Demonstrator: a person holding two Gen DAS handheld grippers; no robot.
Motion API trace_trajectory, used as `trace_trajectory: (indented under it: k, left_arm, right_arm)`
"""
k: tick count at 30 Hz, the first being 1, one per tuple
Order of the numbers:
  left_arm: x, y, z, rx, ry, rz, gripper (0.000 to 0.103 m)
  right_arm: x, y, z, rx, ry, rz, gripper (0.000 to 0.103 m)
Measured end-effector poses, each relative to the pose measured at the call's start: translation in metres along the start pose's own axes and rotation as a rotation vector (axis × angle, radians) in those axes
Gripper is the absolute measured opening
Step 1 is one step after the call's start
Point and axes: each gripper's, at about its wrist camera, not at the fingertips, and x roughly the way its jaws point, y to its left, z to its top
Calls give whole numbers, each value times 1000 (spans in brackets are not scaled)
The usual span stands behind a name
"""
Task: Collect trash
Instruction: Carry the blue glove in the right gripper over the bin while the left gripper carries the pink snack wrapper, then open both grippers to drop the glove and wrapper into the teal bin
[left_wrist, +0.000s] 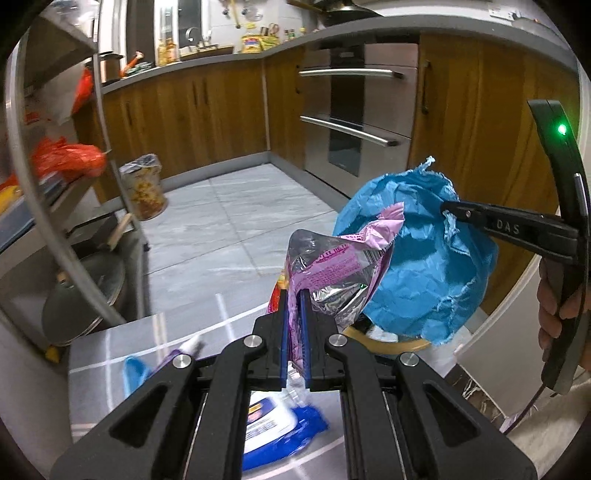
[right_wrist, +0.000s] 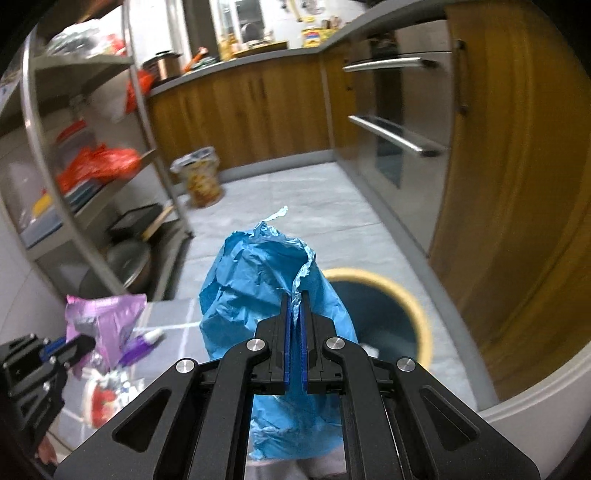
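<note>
- Landmark: the bin — dark inside, pale yellow rim, standing on the grey floor by the wooden cabinets.
- Right gripper is pressed together on a crumpled blue paper; the wad hangs just left of the bin's mouth in the right wrist view, partly over its rim. Likely held there so it can drop straight in.
- Left gripper pinches a pink wrapper by a thin fold; it hangs left of the paper, a little farther from the bin. Judged: both pieces go to the bin in one trip.
- In the left wrist view the bin's rim only peeks out under the paper.
- Paper: bright blue, heavily creased, torn pale edges, ball-like but loose — light, may snag on the pads at release.
- Wrapper: pink-purple print outside, silver foil inside, torn open and crinkled, seemingly empty.
- More litter lies on the steel table, on the side away from the bin: a purple tube and a blue-and-white packet, both blurred.
- A second, patterned bin stands far off by the shelf rack.
</note>
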Motion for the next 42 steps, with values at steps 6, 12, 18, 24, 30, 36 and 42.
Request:
trace_trajectory:
  k: [6,12,18,24,30,36,42]
  left_arm:
    - [42,-25,4,24,18,-30,5]
    - [94,-49,5,81,48,-38,5]
    - [138,-66,5,125,71,-71,5]
    - [170,-78,-3,143,101,-110,5]
    - [185,-83,-8,146,116,-117,5]
    - [186,-82,-9,136,110,-129,9]
    - [180,-84,-10,133,92,-122,29]
  right_arm:
    - [17,-44,5,61,-2,-78,5]
    - [40,-79,5,114,24,-186,5]
    - [57,-90,0,121,63,-229,5]
    - [68,-87,-5,106,89,-246,5]
    - [83,-85,-5,92,112,-243,5]
    - [93,-86,-8,96,132,-207,6]
    - [94,-85,-9,90,127,-184,11]
